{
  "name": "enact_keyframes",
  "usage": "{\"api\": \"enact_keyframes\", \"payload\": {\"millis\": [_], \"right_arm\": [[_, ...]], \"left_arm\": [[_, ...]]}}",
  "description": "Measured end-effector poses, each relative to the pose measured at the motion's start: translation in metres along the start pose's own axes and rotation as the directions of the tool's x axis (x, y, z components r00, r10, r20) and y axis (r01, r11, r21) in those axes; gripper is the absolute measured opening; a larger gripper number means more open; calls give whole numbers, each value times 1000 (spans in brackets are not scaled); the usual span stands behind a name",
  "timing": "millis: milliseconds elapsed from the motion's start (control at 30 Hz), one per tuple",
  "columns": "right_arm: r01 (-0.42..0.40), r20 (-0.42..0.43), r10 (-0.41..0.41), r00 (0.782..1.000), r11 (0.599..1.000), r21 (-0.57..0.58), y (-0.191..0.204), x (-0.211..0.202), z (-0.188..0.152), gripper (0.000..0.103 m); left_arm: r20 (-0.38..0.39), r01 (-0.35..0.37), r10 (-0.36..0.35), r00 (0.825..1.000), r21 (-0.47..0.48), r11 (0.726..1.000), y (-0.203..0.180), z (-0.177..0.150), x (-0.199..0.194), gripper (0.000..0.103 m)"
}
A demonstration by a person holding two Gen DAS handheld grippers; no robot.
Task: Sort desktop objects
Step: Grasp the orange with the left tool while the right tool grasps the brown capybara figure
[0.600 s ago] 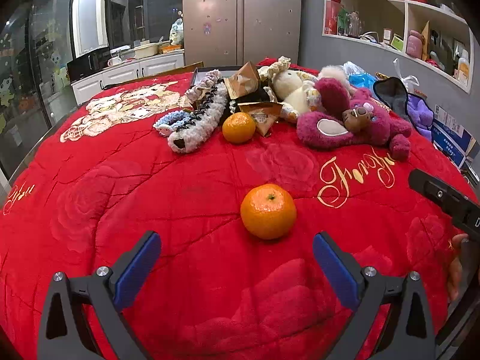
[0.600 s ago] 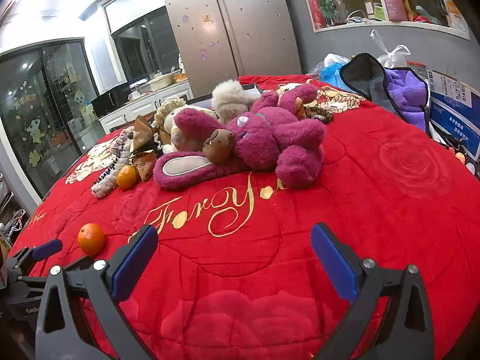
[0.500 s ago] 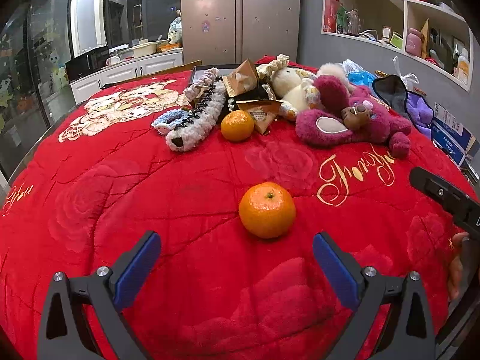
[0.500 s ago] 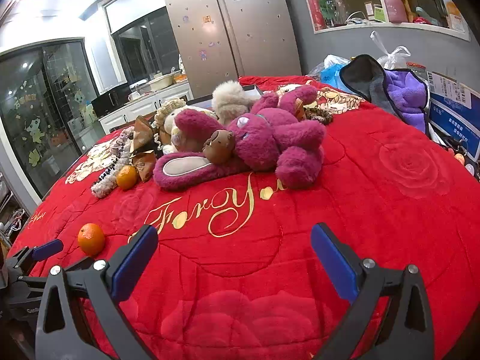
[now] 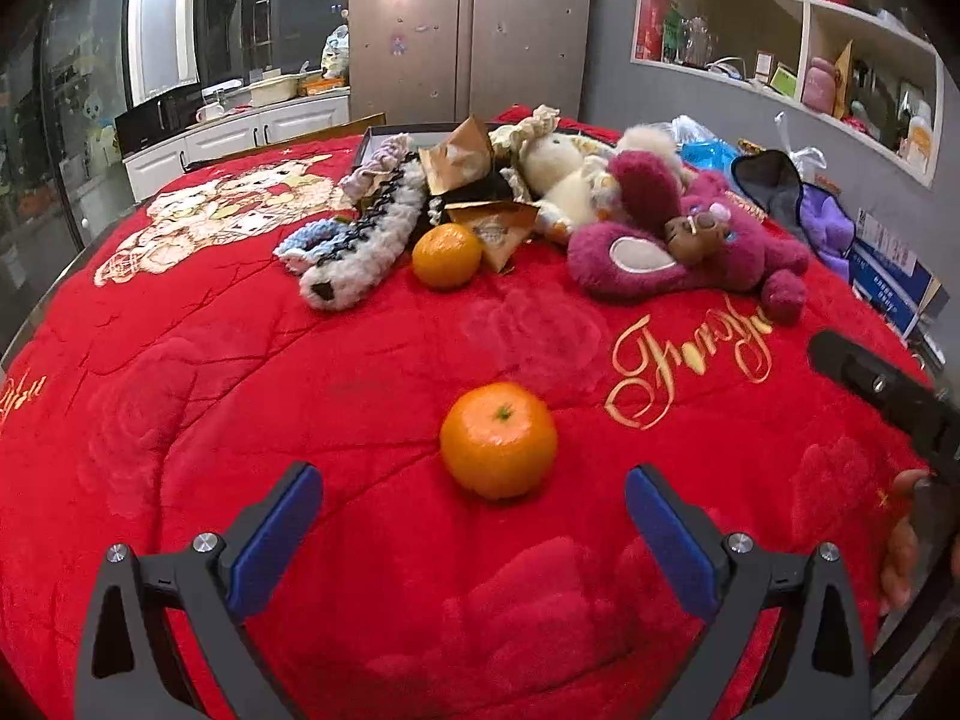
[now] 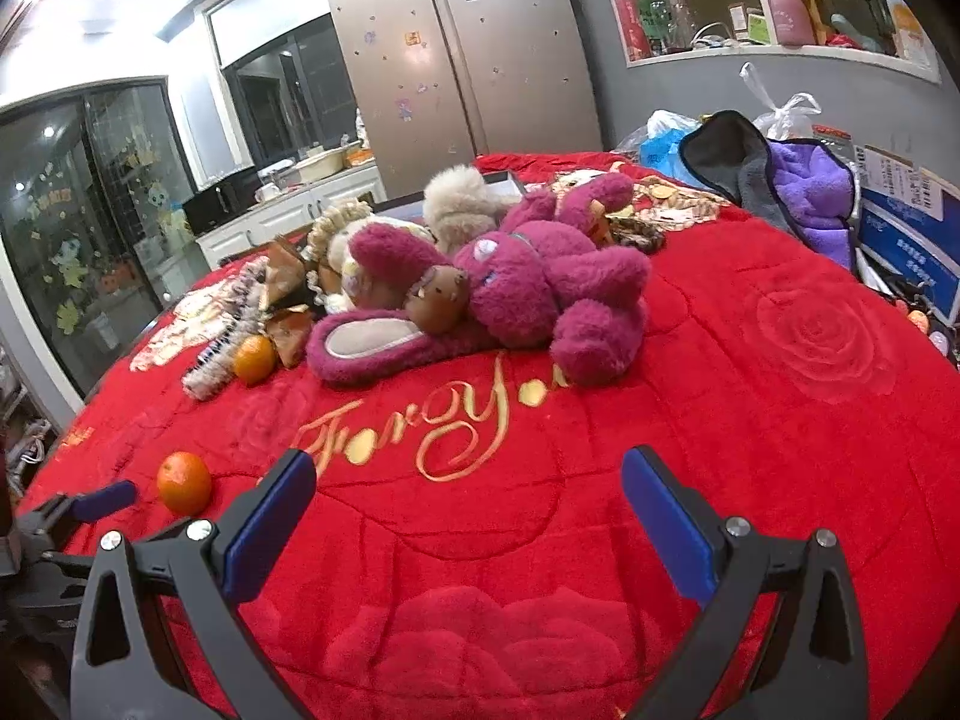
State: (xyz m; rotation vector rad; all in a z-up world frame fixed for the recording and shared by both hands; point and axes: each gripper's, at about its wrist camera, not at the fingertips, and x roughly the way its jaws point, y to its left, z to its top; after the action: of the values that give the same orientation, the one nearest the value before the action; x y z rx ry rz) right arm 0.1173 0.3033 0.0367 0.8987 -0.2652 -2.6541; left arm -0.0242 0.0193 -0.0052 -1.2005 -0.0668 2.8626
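A red plush blanket (image 5: 240, 396) with embossed roses and gold script covers the surface, and the things to sort lie on it in a loose heap towards the far side. Furthest left in the left wrist view is a cartoon print on the blanket, then a knitted white-and-blue piece (image 5: 360, 252) lying in a long roll. Just right of it sits the far orange (image 5: 447, 255), touching a crumpled brown paper packet (image 5: 498, 228). Next comes a cream plush toy (image 5: 558, 180), and against it the magenta plush bear (image 5: 690, 246) on its back, one pale-soled foot towards the camera. Beyond the bear, at the blanket's right edge, are a blue plastic bag (image 6: 660, 141) and a purple-and-grey fleece cloth (image 6: 804, 186).

The near orange (image 5: 498, 441) sits alone, well apart from the heap, stem up. The left tongs (image 5: 474, 516) are released, spread wide and tilted down at the blanket — the near orange lies just ahead of the blue pads (image 5: 276, 534), centred between them but not touched.

The right tongs (image 6: 468, 510) are also released and empty, over bare blanket just short of the gold script (image 6: 438, 426); the bear lies further on. In the right wrist view the left tongs' tip shows at the far left edge, just beside the near orange.

A hand (image 5: 900, 540) shows at the right edge of the left wrist view.
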Motion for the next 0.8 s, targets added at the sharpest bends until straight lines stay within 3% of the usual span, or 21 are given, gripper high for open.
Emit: {"api": "enact_keyframes", "payload": {"millis": [100, 267, 400, 533, 667, 800], "right_arm": [[-76, 2, 76, 997, 997, 5, 6, 1, 18, 103], [-118, -44, 114, 993, 988, -97, 28, 26, 51, 103], [-137, -91, 130, 987, 988, -70, 25, 65, 74, 103], [-132, -86, 127, 988, 989, -60, 16, 88, 73, 103], [-145, -51, 141, 989, 987, -72, 17, 85, 68, 103], [-158, -61, 155, 986, 986, -56, 15, 88, 67, 103]], "left_arm": [[-38, -24, 23, 999, -22, 999, 2, 5, 8, 103], [-80, 14, -19, 997, -69, 997, 6, 15, 21, 103], [-95, -3, -3, 995, -68, 998, 6, 16, 26, 103], [-101, -9, 3, 995, -60, 998, 5, 15, 27, 103], [-125, -55, 54, 991, -3, 999, -4, 15, 30, 103], [-125, -52, 51, 991, -6, 999, -3, 14, 30, 103]]}}
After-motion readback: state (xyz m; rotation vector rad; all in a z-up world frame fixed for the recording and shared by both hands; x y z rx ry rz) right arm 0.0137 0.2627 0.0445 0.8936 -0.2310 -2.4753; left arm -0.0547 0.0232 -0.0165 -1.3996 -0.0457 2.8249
